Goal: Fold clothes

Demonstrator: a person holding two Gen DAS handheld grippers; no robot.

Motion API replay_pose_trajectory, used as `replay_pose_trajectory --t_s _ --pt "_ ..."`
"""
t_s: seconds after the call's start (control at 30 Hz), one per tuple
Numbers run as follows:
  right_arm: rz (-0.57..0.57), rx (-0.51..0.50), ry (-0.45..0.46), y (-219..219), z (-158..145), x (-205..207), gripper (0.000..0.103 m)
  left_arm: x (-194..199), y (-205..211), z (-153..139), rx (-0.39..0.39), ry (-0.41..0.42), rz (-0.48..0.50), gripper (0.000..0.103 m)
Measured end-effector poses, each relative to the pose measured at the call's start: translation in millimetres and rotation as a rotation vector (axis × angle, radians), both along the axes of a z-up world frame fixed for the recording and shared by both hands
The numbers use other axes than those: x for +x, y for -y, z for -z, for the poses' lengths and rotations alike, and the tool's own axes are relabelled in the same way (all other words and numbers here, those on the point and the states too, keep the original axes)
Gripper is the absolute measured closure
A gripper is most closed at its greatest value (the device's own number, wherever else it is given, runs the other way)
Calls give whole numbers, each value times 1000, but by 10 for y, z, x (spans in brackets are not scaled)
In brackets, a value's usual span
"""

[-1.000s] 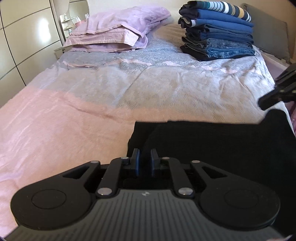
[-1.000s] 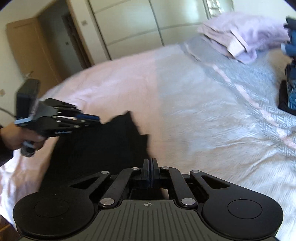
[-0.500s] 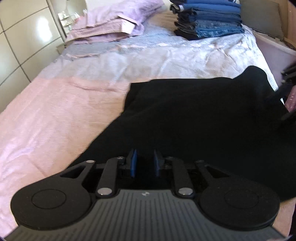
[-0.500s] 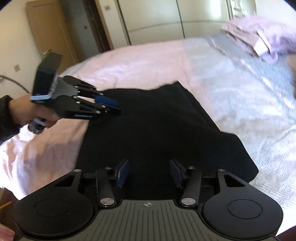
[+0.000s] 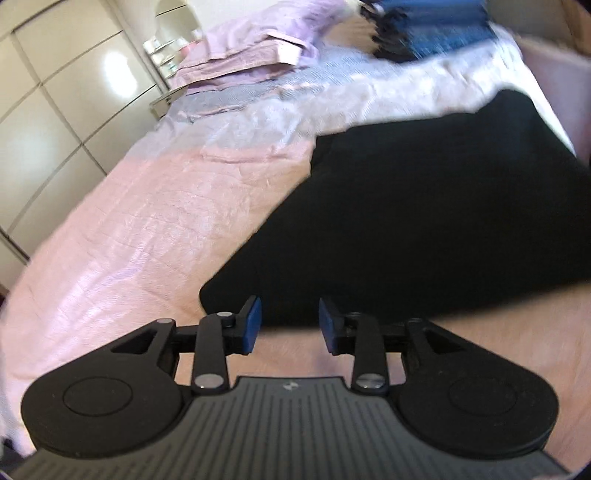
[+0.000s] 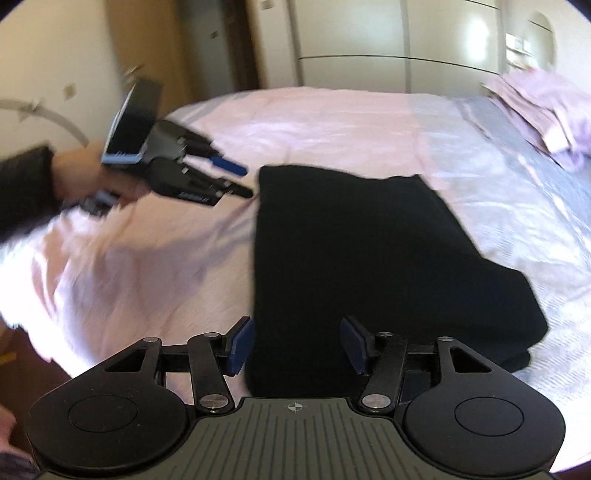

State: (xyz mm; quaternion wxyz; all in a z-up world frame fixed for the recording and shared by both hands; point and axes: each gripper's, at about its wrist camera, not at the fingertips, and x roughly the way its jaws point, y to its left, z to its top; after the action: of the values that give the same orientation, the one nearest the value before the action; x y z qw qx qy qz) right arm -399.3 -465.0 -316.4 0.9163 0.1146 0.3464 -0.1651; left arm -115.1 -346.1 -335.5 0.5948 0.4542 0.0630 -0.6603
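A black garment lies folded flat on the pink bedspread; it also shows in the right wrist view. My left gripper is open and empty, just off the garment's near corner. In the right wrist view the left gripper hovers by the garment's far left corner, jaws apart. My right gripper is open and empty, over the garment's near edge.
Folded lilac bedding lies at the head of the bed, and in the right wrist view. A blurred stack of folded blue clothes sits beside it. Wardrobe doors run along the left. A wooden door stands beyond the bed's foot.
Both grippers opened and let go of the black garment, which now lies folded on the bed. Both have drawn back from it.
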Motion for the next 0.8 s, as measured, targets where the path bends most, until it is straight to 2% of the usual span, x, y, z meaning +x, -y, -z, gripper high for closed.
replay_pose_trajectory --t_s 0.07,0.17,0.27,0.43,0.8 --pt "-44 -40 -28 -159 69 103 41 -73 -128 94 -7 87 75 61" --pt "-122 -91 -47 -294 215 295 31 -147 -211 173 -4 124 133 57" --pt "-128 -106 -58 -281 271 377 30 -180 -179 232 20 127 139 57" --pt "-89 -62 -45 -272 227 277 30 -242 -121 295 42 159 162 57" --pt "-73 -96 -96 -354 229 236 30 -324 -102 255 41 164 178 53"
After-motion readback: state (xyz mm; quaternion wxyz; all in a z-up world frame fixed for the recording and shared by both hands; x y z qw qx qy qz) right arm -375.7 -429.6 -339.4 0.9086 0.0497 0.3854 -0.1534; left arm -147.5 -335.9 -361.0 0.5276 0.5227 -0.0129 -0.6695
